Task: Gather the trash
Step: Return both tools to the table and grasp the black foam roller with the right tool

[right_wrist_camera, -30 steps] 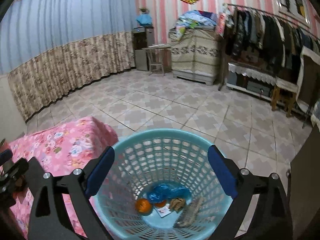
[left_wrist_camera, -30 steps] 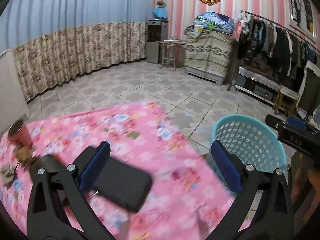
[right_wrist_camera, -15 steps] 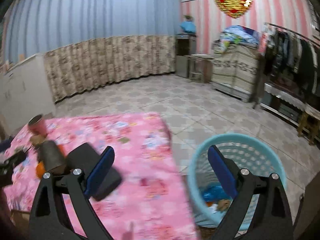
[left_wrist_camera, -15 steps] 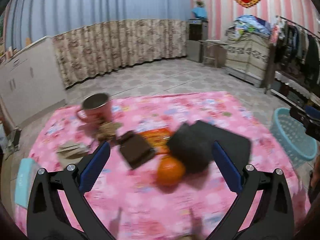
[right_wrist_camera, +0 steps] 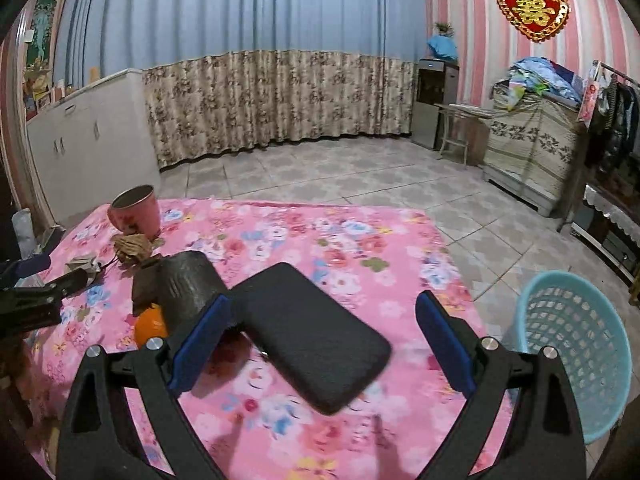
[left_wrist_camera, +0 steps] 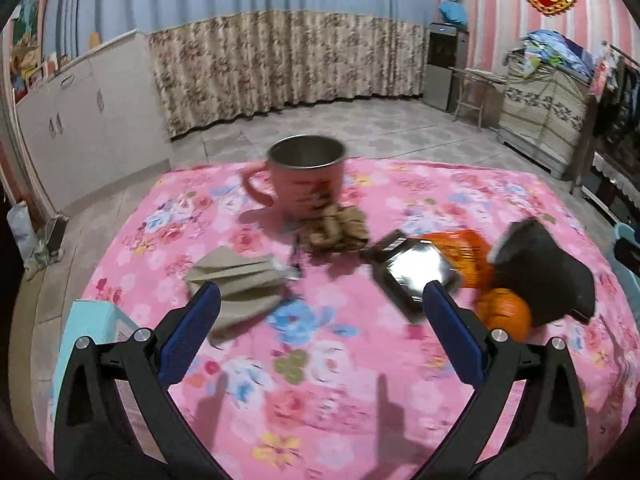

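Both my left gripper (left_wrist_camera: 320,336) and right gripper (right_wrist_camera: 320,340) hang wide and empty over the pink floral tablecloth (left_wrist_camera: 320,400), near crumpled paper (left_wrist_camera: 240,276).

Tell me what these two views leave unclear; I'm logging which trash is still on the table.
- Basket, right wrist view: contents hidden by its own wall; left wrist view cuts it off at the frame edge.
- Brown crumpled scrap by the mug: motion-blurred, material unclear.
- Orange wrapper, left wrist view: mostly covered by the dark pouch.
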`<control>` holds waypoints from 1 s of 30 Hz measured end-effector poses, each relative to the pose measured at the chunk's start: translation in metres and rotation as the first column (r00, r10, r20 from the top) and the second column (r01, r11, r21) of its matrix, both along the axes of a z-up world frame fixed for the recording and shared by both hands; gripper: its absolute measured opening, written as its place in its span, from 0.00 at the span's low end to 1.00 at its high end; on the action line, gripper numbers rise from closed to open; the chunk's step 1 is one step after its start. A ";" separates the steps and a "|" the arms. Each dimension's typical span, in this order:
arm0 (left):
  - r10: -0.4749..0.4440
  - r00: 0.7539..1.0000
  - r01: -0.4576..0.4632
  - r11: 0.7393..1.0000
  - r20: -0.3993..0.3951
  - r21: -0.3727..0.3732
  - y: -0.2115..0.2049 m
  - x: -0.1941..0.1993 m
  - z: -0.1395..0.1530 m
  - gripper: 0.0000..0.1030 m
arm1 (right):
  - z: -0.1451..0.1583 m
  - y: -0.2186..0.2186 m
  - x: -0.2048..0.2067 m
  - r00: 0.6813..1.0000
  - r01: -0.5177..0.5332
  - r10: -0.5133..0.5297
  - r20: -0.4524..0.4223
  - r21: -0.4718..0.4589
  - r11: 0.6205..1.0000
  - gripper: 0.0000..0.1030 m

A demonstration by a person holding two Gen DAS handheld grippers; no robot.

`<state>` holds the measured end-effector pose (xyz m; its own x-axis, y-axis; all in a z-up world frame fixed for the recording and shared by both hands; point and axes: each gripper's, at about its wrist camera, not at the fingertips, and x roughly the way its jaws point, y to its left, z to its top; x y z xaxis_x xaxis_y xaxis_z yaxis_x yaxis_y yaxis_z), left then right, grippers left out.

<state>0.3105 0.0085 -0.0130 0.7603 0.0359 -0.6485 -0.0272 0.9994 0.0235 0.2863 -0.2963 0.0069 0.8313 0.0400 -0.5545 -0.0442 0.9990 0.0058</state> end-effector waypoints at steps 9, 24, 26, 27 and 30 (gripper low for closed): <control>0.050 0.996 -0.048 0.998 -0.076 0.026 0.023 0.035 -0.027 0.94 | -0.003 0.031 0.016 0.999 -0.047 0.047 -0.011 0.005 0.999 0.90; 0.061 0.986 -0.069 0.996 -0.155 -0.051 0.043 0.056 -0.048 0.49 | -0.020 0.066 0.026 0.992 -0.114 0.112 -0.063 -0.019 0.993 0.90; 0.055 0.987 -0.061 0.998 -0.150 -0.035 0.042 0.057 -0.047 0.41 | -0.025 0.069 0.029 0.992 -0.109 0.106 -0.072 -0.037 0.993 0.90; 0.052 0.989 -0.056 0.998 -0.141 -0.026 0.041 0.055 -0.045 0.36 | -0.026 0.070 0.030 0.991 -0.110 0.107 -0.075 -0.039 0.993 0.90; 0.038 0.992 -0.038 0.999 -0.125 -0.003 0.037 0.048 -0.037 0.25 | -0.027 0.070 0.035 0.990 -0.113 0.111 -0.086 -0.021 0.993 0.90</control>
